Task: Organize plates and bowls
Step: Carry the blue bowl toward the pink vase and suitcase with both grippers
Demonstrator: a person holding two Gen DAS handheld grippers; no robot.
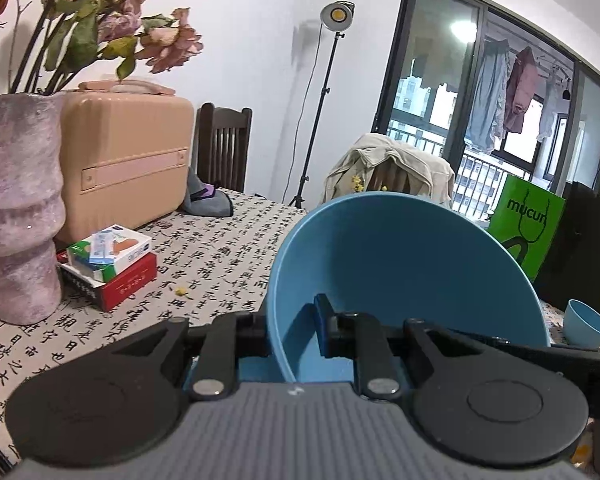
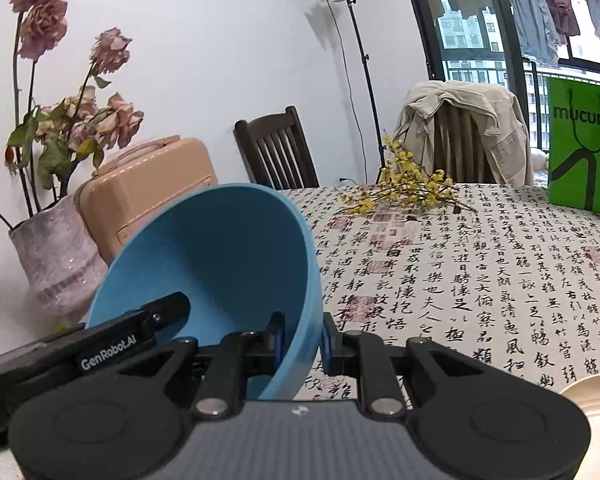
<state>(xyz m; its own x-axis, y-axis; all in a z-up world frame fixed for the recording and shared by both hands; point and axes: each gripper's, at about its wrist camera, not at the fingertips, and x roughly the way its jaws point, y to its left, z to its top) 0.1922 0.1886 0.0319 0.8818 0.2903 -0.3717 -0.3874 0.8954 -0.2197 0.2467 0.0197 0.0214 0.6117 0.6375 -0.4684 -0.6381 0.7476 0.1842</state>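
While both grippers clamp one large blue bowl (image 1: 400, 272) mid-frame, left gripper (image 1: 296, 330) and right gripper (image 2: 303, 340) jaws pinch opposite rims, nearly closed; small blue bowl (image 1: 586, 324) sits lower right.

The large blue bowl (image 1: 400, 264) is looking like smooth, matt plastic. The table's cloth cover printed with black calligraphy (image 2: 480, 280) is showing a flat, woven, unshiny surface. The mottled purple-grey vase (image 1: 18, 204) is appearing rough and chalky. The peach hard-shell suitcase (image 1: 128, 160) is giving off a soft satin sheen. The dark slatted chair (image 2: 276, 152) is reading as polished wood, and the green paper bag (image 2: 580, 144) is looking matt.
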